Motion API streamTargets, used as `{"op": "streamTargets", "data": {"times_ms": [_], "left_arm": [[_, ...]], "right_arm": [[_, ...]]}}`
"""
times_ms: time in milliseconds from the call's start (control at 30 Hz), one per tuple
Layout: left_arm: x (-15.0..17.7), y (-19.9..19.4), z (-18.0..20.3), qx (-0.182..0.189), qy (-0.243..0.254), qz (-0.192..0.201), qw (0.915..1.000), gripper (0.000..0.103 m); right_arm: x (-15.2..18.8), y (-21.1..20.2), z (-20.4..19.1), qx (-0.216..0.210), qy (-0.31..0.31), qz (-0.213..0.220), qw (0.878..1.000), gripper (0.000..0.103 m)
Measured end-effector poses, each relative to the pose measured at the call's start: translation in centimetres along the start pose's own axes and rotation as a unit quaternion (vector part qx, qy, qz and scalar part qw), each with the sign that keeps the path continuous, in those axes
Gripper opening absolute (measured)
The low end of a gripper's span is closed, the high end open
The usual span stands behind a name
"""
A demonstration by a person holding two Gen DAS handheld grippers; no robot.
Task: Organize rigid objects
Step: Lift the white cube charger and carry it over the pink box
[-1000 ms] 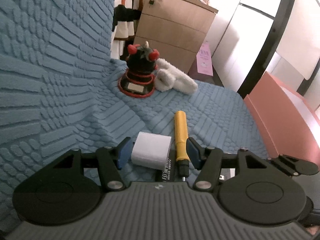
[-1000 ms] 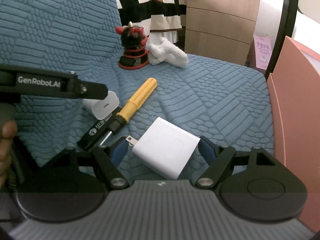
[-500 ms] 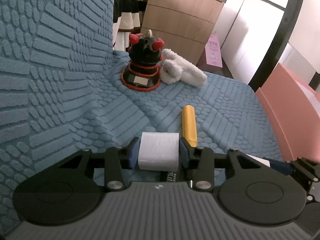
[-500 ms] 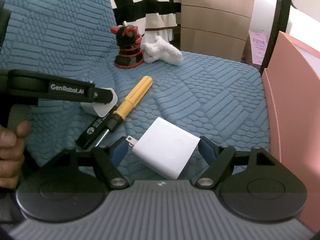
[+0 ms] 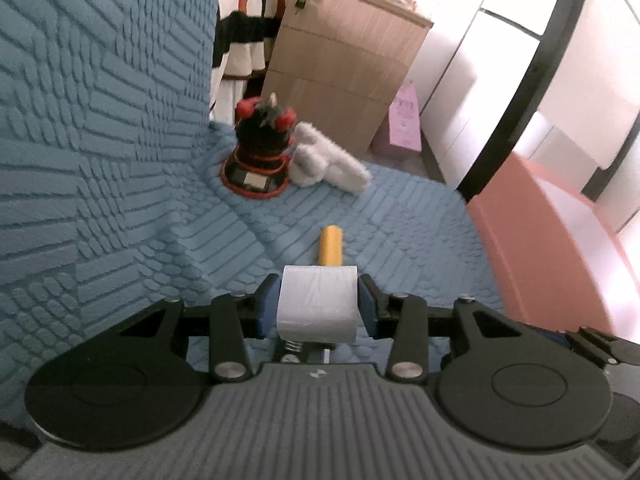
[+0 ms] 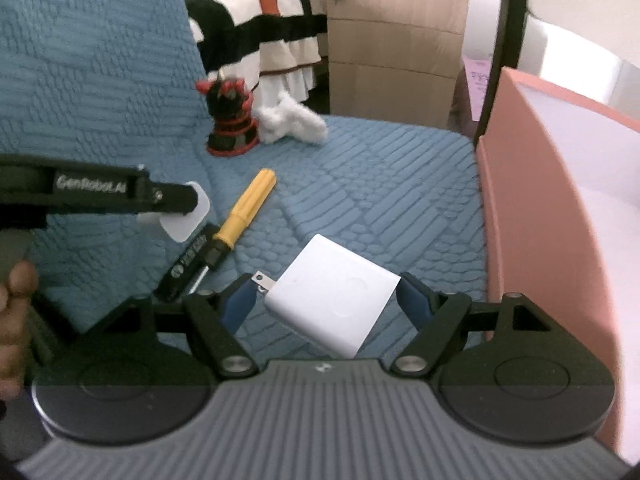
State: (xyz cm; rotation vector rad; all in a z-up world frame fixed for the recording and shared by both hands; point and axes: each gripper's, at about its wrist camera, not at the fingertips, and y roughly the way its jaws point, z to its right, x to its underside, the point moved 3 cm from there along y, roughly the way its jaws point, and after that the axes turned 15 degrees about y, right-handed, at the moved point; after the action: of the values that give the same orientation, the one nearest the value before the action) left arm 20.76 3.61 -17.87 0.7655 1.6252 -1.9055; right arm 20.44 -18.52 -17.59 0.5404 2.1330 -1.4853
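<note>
L gripper (image 5: 318, 307): angled down, clenched on small white charger (image 5: 318, 304). R gripper (image 6: 326, 302): angled down, grasping larger white adapter (image 6: 332, 304) by its corners.

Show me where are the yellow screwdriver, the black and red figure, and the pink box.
yellow screwdriver (image 6: 250, 206), right wrist view, handle middle.
black and red figure (image 5: 262, 148), left wrist view, body.
pink box (image 6: 532, 216), right wrist view, outer wall.
</note>
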Motion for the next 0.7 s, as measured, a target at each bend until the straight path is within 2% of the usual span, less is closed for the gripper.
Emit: {"op": "streamTargets", "data": {"times_ms": [300,700], "left_arm": [[-4.1,-5.8,3.9,0.017,0.007,0.019,0.9997,0.048],[-10.9,-10.9,9.1,0.042,0.022,0.055,0.9973,0.048]], "right_arm": [[-3.6,-6.0,0.2,-0.010,0.002,0.027,1.000,0.079],[-10.1,-13.8,2.9,0.000,0.033,0.097,0.995,0.079]]}}
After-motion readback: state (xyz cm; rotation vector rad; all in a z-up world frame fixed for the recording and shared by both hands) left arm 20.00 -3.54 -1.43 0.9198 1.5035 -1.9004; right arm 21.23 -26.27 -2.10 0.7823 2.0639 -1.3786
